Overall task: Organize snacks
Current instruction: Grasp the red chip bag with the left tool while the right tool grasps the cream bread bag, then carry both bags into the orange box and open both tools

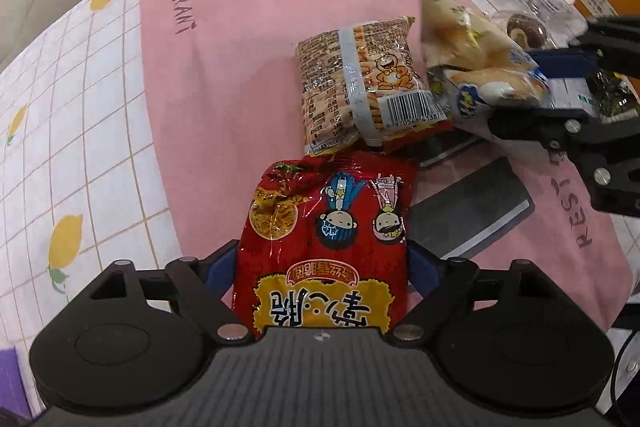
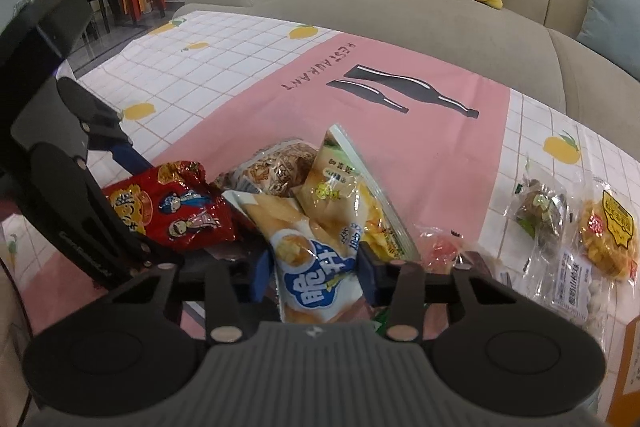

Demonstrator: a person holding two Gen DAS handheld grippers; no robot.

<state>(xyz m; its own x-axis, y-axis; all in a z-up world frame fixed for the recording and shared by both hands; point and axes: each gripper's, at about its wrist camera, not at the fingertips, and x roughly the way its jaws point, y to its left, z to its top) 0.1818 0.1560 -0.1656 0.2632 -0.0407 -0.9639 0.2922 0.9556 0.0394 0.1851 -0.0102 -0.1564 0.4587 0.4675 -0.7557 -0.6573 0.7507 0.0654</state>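
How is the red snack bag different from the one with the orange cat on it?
The red snack bag is shiny red with two cartoon children; the cat bag is tan with a barcode. The red snack bag sits between the left gripper fingers; the cat bag lies free. Both rest on the pink cloth.

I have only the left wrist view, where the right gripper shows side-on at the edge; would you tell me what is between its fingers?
Observer: In the right wrist view, the right gripper has both blue pads against a white-and-blue chip bag.
Operator: Thank you. Is anything hidden near it?
Observer: A small red-wrapped sweet lies just past the finger on the picture's right.
Operator: And beyond the table?
Observer: A teal cushion rests on the sofa.
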